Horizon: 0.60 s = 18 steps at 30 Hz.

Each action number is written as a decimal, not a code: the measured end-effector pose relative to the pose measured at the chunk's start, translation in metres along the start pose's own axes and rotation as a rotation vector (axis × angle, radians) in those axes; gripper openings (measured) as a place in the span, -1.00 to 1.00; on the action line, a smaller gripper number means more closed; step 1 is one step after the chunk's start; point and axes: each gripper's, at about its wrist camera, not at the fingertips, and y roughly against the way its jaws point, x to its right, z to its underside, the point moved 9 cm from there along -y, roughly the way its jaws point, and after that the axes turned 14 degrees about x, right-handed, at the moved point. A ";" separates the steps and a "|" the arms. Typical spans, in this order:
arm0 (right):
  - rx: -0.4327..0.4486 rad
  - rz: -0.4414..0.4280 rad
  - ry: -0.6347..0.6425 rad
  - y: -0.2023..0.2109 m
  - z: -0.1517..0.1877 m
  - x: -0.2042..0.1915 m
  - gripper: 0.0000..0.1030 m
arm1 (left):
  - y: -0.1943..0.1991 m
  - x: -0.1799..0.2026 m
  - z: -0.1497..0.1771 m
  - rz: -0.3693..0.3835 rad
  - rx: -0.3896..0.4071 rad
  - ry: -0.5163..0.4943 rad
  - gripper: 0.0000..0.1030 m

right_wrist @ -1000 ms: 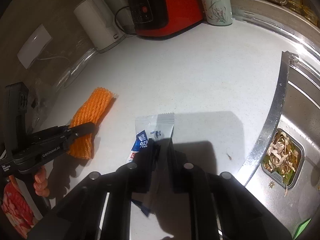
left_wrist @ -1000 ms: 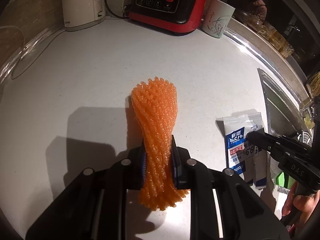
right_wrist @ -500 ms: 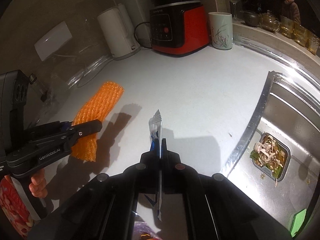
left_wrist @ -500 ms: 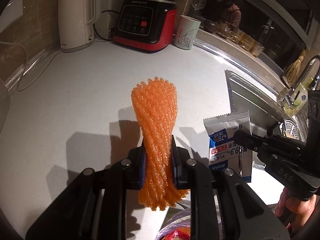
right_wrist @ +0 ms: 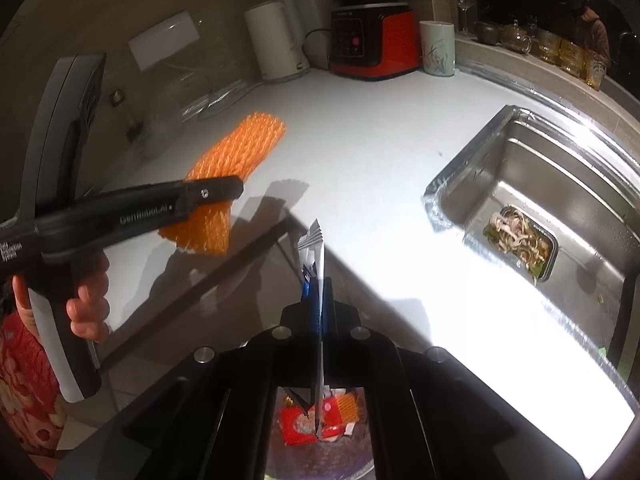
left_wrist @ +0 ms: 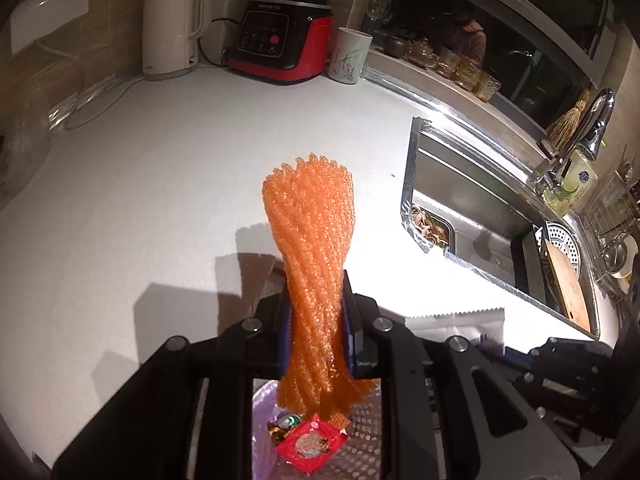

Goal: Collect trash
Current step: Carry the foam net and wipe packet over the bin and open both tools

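My left gripper (left_wrist: 316, 316) is shut on an orange foam fruit net (left_wrist: 310, 216), which stands up from between the pads, lifted off the white counter (left_wrist: 160, 184). The same net (right_wrist: 236, 156) and the left gripper (right_wrist: 208, 194) show in the right wrist view, held by a hand (right_wrist: 86, 304). My right gripper (right_wrist: 318, 300) is shut on a white and blue sachet (right_wrist: 314, 248), seen edge-on; its serrated top (left_wrist: 456, 320) shows in the left wrist view. Below both grippers is a bin (left_wrist: 360, 456) with a purple liner, holding a red wrapper (left_wrist: 312, 442).
A steel sink (left_wrist: 472, 200) with food scraps in its strainer (right_wrist: 520, 240) lies to the right. At the back stand a white kettle (left_wrist: 170, 26), a red and black blender base (left_wrist: 282, 44) and a white cup (left_wrist: 350, 56). A tap (left_wrist: 588, 128) rises at far right.
Both grippers have lifted and pulled back from the counter with their trash, and the bin has come into view beneath them. The sachet has turned edge-on in the right gripper.
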 end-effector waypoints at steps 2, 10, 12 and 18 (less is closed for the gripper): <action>-0.021 -0.019 0.005 0.006 0.025 -0.008 -0.96 | 0.014 0.002 0.015 -0.022 0.003 0.004 -0.63; -0.167 -0.036 0.049 -0.029 0.136 -0.029 -0.96 | 0.057 0.006 0.070 -0.075 -0.021 0.023 -0.63; -0.201 -0.032 0.046 -0.042 0.158 -0.029 -0.96 | 0.064 0.005 0.080 -0.082 -0.030 0.024 -0.63; -0.237 0.020 0.077 -0.077 0.191 -0.026 -0.96 | 0.078 0.000 0.103 -0.108 -0.048 0.000 -0.62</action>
